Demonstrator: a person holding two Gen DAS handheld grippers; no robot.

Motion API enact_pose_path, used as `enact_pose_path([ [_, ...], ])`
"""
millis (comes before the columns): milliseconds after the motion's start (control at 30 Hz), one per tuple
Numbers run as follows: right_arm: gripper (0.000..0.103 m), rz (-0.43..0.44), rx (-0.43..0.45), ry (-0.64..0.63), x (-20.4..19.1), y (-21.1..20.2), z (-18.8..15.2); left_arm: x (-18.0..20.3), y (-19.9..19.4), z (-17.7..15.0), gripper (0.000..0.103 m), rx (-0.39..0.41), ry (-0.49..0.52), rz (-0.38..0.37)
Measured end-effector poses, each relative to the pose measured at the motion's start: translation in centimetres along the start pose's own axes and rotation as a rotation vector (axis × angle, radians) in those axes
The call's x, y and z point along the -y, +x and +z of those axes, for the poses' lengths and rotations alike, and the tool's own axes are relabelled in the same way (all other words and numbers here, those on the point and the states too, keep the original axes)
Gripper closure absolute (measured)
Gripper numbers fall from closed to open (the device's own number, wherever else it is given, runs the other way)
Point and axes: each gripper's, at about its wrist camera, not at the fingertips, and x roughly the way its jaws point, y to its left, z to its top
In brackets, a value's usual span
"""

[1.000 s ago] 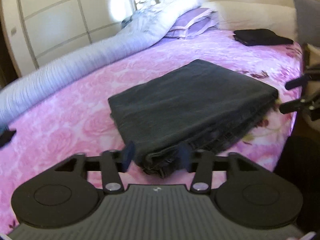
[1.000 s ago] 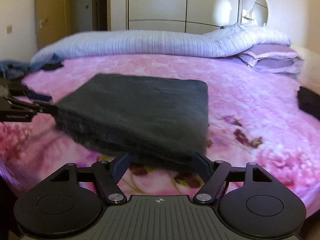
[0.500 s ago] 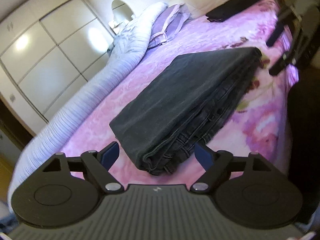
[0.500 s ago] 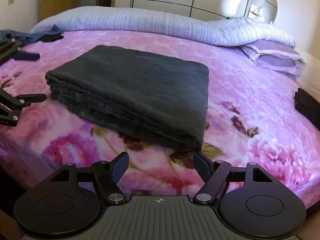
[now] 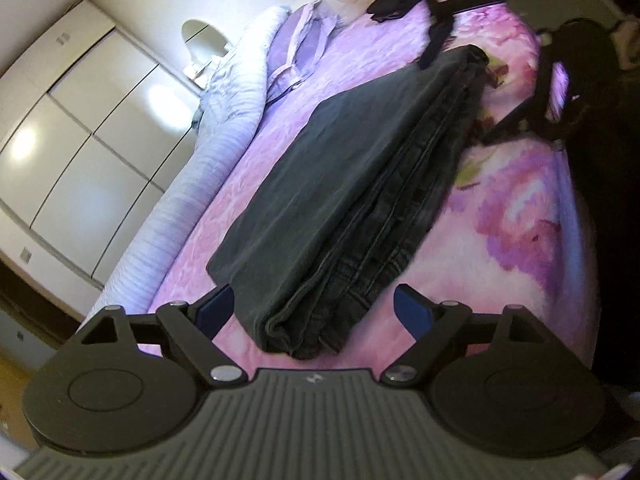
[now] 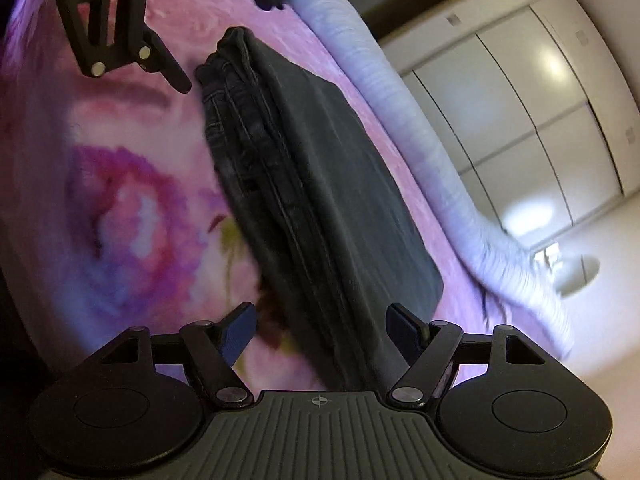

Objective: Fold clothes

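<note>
A dark grey pair of folded jeans (image 5: 340, 184) lies as a flat rectangular stack on the pink floral bedspread (image 5: 520, 208); it also shows in the right wrist view (image 6: 320, 184). My left gripper (image 5: 316, 312) is open, its jaws standing either side of one end of the stack, tilted on its side. My right gripper (image 6: 324, 328) is open with its jaws astride the opposite end. Each gripper shows in the other's view: the right gripper (image 5: 460, 28) at the far end, the left gripper (image 6: 116, 32) at top left.
A rolled pale blue duvet (image 5: 224, 152) runs along the far side of the bed, with purple pillows (image 5: 304, 48) at its head. A black folded garment (image 5: 392, 4) lies near the pillows. White wardrobe doors (image 5: 80, 128) stand behind. The bed edge (image 5: 568, 216) is on my side.
Both grippers let go of the folded jeans and opened wide. Both have rolled sideways, so the bed now appears steeply tilted. The jeans stay flat on the bed.
</note>
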Motion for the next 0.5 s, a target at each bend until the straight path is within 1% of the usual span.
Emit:
enact_pose_path([
  [100, 0.029, 0.035, 0.008, -0.022, 1.3, 1.4, 0.3, 0.4, 1.0, 0.8, 0.014, 0.013, 0.039, -0.017],
  [133, 0.032, 0.050, 0.009, -0.026, 1.9, 1.9, 0.4, 0.7, 1.4, 1.1, 0.014, 0.017, 0.056, -0.024],
  [167, 0.038, 0.066, 0.011, -0.029, 2.4, 2.3, 0.5, 1.0, 1.9, 1.4, 0.014, 0.022, 0.082, -0.028],
  [200, 0.064, 0.081, 0.012, -0.033, 2.9, 2.8, 0.6, 1.4, 2.4, 1.8, 0.014, 0.026, 0.108, -0.033],
  [233, 0.071, 0.086, 0.016, -0.037, 3.4, 3.1, 0.7, 1.8, 2.9, 2.1, 0.014, 0.030, 0.138, -0.034],
  [300, 0.075, 0.075, 0.037, -0.031, 4.3, 2.7, 1.0, 2.3, 4.1, 2.6, 0.014, 0.031, 0.203, -0.011],
  [367, 0.076, 0.061, 0.058, -0.005, 5.1, 1.9, 1.0, 2.5, 5.2, 3.0, 0.013, 0.026, 0.253, 0.017],
  [400, 0.076, 0.053, 0.067, 0.010, 5.5, 1.5, 1.0, 2.2, 5.9, 3.2, 0.014, 0.012, 0.260, 0.030],
  [433, 0.076, 0.048, 0.073, 0.017, 5.6, 1.3, 0.9, 1.9, 6.5, 3.2, 0.021, -0.007, 0.265, 0.038],
  [467, 0.076, 0.046, 0.072, 0.012, 5.3, 1.4, 0.7, 1.6, 7.2, 3.2, 0.025, -0.030, 0.272, 0.040],
  [500, 0.076, 0.044, 0.071, 0.007, 4.9, 1.5, 0.6, 1.3, 7.8, 3.2, 0.033, -0.050, 0.272, 0.030],
])
